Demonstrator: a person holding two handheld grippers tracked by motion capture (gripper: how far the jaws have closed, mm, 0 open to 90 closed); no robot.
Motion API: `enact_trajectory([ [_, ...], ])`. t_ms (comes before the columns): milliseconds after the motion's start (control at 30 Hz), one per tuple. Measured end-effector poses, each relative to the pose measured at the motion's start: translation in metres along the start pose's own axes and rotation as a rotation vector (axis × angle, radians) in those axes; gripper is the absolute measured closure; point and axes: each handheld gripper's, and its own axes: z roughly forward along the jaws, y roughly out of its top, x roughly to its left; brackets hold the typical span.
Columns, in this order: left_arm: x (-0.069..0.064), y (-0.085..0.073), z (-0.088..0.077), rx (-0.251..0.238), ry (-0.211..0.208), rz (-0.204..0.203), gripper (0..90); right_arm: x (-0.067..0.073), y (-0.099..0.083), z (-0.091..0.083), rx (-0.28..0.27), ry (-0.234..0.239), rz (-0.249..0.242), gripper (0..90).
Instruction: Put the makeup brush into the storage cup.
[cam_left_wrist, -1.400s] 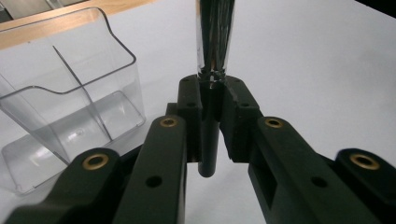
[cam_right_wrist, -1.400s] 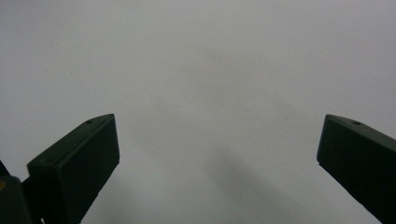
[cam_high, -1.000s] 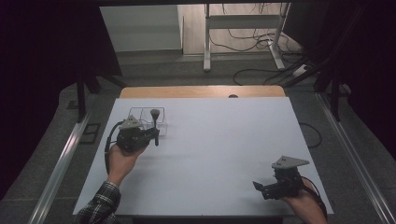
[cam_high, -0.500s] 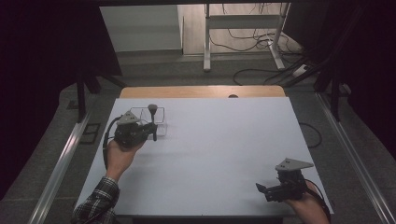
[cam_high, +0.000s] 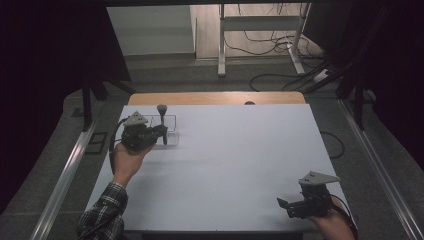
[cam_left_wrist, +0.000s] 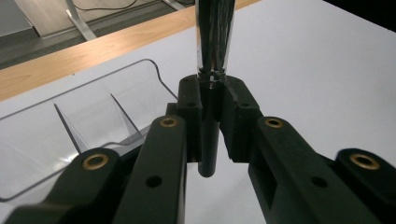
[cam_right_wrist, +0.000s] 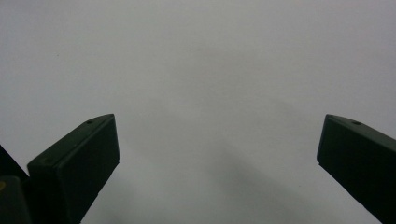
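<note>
While the left tool (cam_high: 161, 133) sits at the far-left part of the bench (cam_high: 235, 165), its jaws are clamped tight on a utensil (cam_high: 162, 120). In the left gripper view the pads (cam_left_wrist: 192, 105) pinch the black handle end (cam_left_wrist: 208, 149) from both sides; the chrome shaft (cam_left_wrist: 214, 37) rises straight up out of the grip and leaves the top of that view. High view: utensil stands roughly upright, its rounded head at the top, lower end in the jaws. What kind of utensil, can't tell.

Clear tray (cam_high: 167, 127) lies on the bench right at the left tool, just behind and beside the jaws. Left gripper view shows it as a transparent plastic organiser (cam_left_wrist: 84, 121) with thin dividers, left of the jaws in that view, near but apart from the utensil. Whether the utensil's bottom touches the bench, can't tell.

Person's left hand (cam_high: 125, 160) holds the tool body from below, plaid sleeve (cam_high: 102, 220) comes in at the bottom left. Grey three-cornered plate (cam_high: 136, 119) on top of the left tool.

Middle of the white bench is bare surface. Wooden strip (cam_high: 215, 98) runs along the far edge.

Right tool (cam_high: 284, 206) rests low at the near-right corner, pointing left, well apart from tray and utensil. Its jaws stand wide, nothing between them: the right gripper view shows two black pads (cam_right_wrist: 77, 163) far apart over plain white bench (cam_right_wrist: 210, 70).
</note>
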Motion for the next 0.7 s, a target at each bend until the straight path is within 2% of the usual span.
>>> enact_trajectory([
  [400, 0.007, 0.017, 0.001, -0.01, 0.021, 0.004, 79.0, -0.001, -0.004, -0.004, -0.003, -0.001, 0.008, 0.0],
  [700, 0.013, 0.021, 0.009, -0.014, 0.029, -0.009, 79.0, -0.002, -0.005, -0.007, -0.024, -0.006, 0.011, 0.0],
])
